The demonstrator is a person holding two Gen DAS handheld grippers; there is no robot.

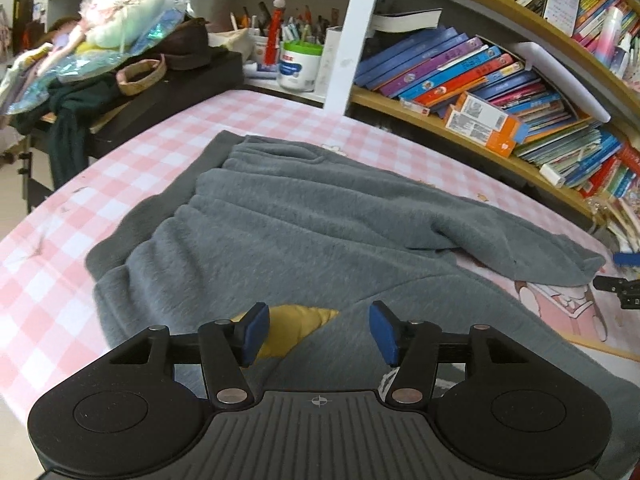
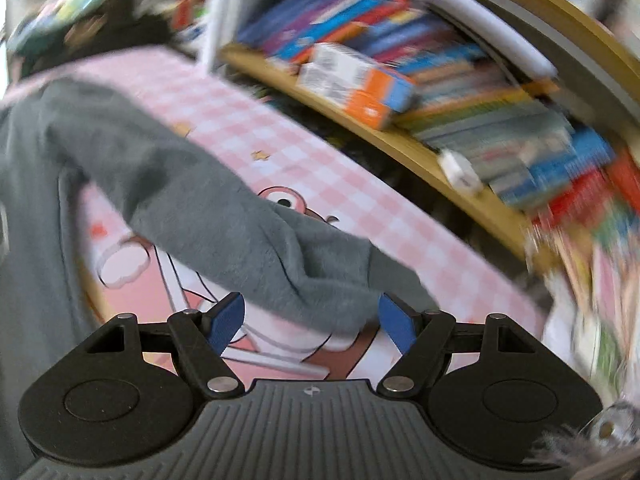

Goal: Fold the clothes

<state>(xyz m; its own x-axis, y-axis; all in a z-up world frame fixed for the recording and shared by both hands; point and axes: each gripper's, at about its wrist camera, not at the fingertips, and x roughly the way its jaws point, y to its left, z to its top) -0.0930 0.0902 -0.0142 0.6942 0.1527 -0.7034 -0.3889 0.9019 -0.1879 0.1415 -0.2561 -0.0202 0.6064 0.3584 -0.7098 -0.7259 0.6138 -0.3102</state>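
A grey fleece garment (image 1: 304,224) lies spread on the pink checked tablecloth (image 1: 48,256), its elastic waistband at the far left and one leg (image 1: 532,248) reaching to the right. A yellow patch (image 1: 296,326) shows under a grey fold near me. My left gripper (image 1: 320,332) hangs open just above that fold, nothing between its blue pads. In the blurred right wrist view, my right gripper (image 2: 310,322) is open over the cuff end of the grey leg (image 2: 320,300), which lies between the blue pads without being pressed. The tip of the other gripper (image 1: 620,290) shows at the right edge.
A bookshelf (image 1: 480,80) packed with books runs along the table's far right side. A dark side table (image 1: 160,92) piled with clothes and a woven basket stands at the far left. Pen holders and a white tub (image 1: 298,66) sit behind the table's far edge.
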